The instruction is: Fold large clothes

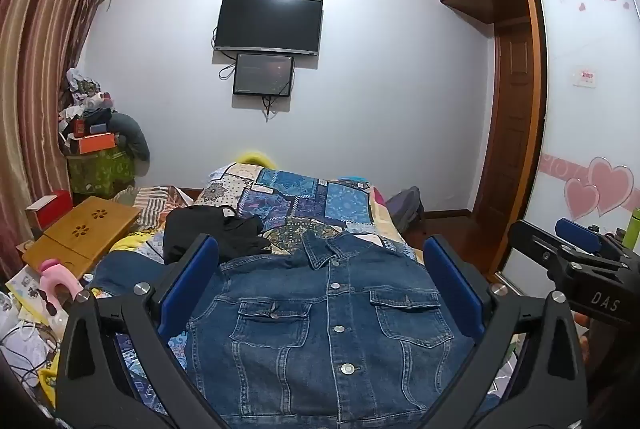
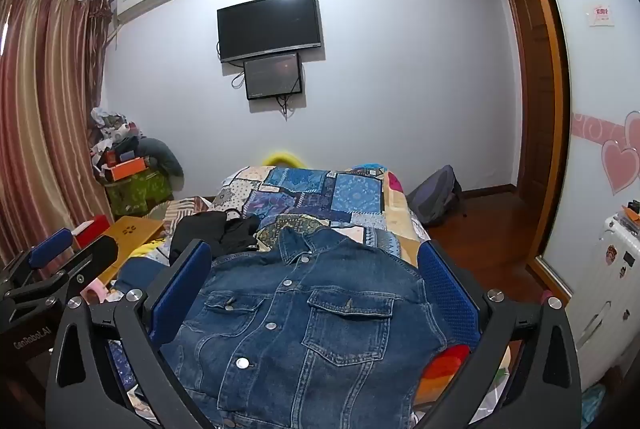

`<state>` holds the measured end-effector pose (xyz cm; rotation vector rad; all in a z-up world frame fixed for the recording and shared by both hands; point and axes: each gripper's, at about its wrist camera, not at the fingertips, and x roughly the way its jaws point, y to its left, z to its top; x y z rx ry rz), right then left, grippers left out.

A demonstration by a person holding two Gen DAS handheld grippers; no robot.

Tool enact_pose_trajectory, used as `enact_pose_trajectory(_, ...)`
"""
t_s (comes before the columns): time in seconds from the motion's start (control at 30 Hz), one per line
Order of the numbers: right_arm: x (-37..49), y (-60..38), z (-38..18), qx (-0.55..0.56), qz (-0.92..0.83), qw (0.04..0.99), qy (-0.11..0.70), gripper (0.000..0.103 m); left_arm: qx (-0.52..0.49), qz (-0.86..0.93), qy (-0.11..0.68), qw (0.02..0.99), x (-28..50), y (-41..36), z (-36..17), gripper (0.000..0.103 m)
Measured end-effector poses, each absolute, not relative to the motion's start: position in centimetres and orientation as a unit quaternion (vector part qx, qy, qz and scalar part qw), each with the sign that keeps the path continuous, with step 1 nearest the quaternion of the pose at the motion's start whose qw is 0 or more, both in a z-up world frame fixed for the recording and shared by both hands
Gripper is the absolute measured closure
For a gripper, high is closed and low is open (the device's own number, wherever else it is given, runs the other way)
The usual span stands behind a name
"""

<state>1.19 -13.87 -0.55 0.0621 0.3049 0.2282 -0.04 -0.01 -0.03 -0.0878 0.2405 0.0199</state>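
Note:
A blue denim jacket [image 1: 328,333] lies front up and buttoned on the patchwork bedspread [image 1: 296,197], collar toward the far wall; its left sleeve spreads out to the left. It also shows in the right wrist view [image 2: 304,329]. My left gripper [image 1: 320,293] is open and empty, held above the jacket's chest, blue pads wide apart. My right gripper [image 2: 316,293] is open and empty above the same jacket. The right gripper shows at the right edge of the left wrist view [image 1: 576,249]; the left gripper shows at the left edge of the right wrist view [image 2: 52,257].
A black garment [image 1: 212,233] lies on the bed beyond the jacket's left shoulder. A wooden lap table [image 1: 80,233] and clutter sit left of the bed. A backpack [image 2: 434,195] rests on the wooden floor to the right. A TV [image 1: 268,25] hangs on the far wall.

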Motion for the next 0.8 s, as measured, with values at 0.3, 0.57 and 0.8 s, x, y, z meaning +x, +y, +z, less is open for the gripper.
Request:
enact_pose_trajectory(0.3, 1.3, -13.5, -0.6, 0.028, 0.117, 0.981, 0.155, 0.001, -0.060, 0.016, 0.132, 0.989, 0.1, 0.4, 0.2, 0.000)
enact_pose_trajectory(0.57, 1.2, -13.0, -0.6, 0.021, 0.119, 0.980, 0.156, 0.001, -0.065, 0.018, 0.135, 0.989, 0.8, 1.3, -0.6, 0.000)
enact_pose_trajectory(0.8, 1.2, -12.8, -0.6, 0.019, 0.120, 0.980, 0.158, 0.001, -0.064, 0.019, 0.133, 0.989, 0.6, 1.2, -0.7, 0.000)
